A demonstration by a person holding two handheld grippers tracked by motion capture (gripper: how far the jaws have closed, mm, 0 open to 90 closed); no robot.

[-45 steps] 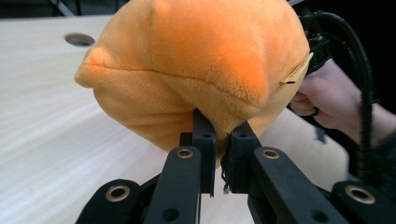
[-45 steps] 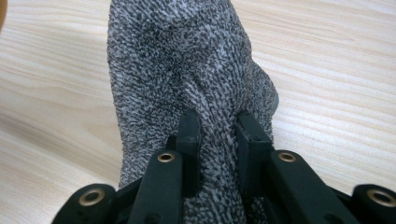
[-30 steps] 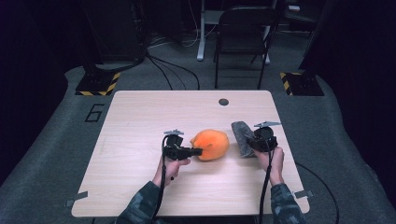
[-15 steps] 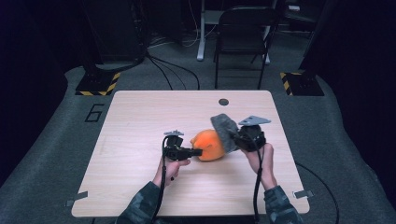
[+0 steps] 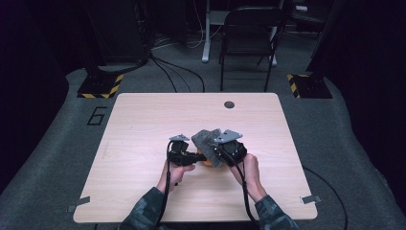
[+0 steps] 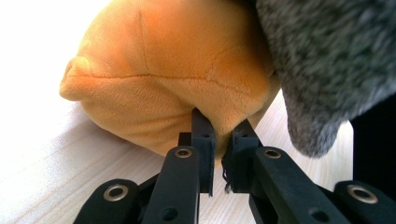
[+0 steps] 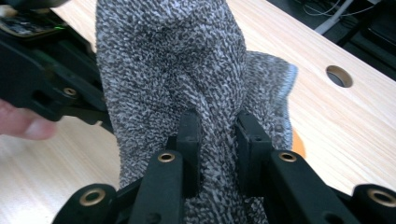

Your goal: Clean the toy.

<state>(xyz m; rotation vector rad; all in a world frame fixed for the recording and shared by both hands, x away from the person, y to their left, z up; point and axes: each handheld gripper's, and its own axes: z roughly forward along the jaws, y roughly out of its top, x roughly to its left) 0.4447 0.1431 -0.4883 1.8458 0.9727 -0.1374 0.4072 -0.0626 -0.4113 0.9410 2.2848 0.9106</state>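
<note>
Moved since half a second ago: the right claw (image 5: 216,154) and its grey knitted cloth (image 5: 205,139) have been carried leftward, and the cloth is now draped over the orange plush toy (image 5: 207,163), of which a mere sliver is seen from the high view.

Item, orange plush toy (image 6: 159,88): soft, seamed, resting on the bench (image 5: 143,124) toward the near middle. A fold of its fabric is pinched between the jaws of the left claw (image 6: 219,154), which are drawn almost together.

Item, grey knitted cloth (image 7: 187,79): speckled dark and light, bunched, held up by the right claw (image 7: 218,154), whose jaws are closed narrowly on a ridge of it. In the left gripper view its lower edge (image 6: 327,70) is seen hanging over the upper right of the toy.

Item, left claw (image 5: 191,155): held in the person's left hand (image 5: 174,173), just beside the right claw.

Item, bench: pale wood, with a round hole (image 5: 229,104) near the far edge.

Item, folding chair (image 5: 249,33): dark, standing on the floor beyond the bench.
</note>
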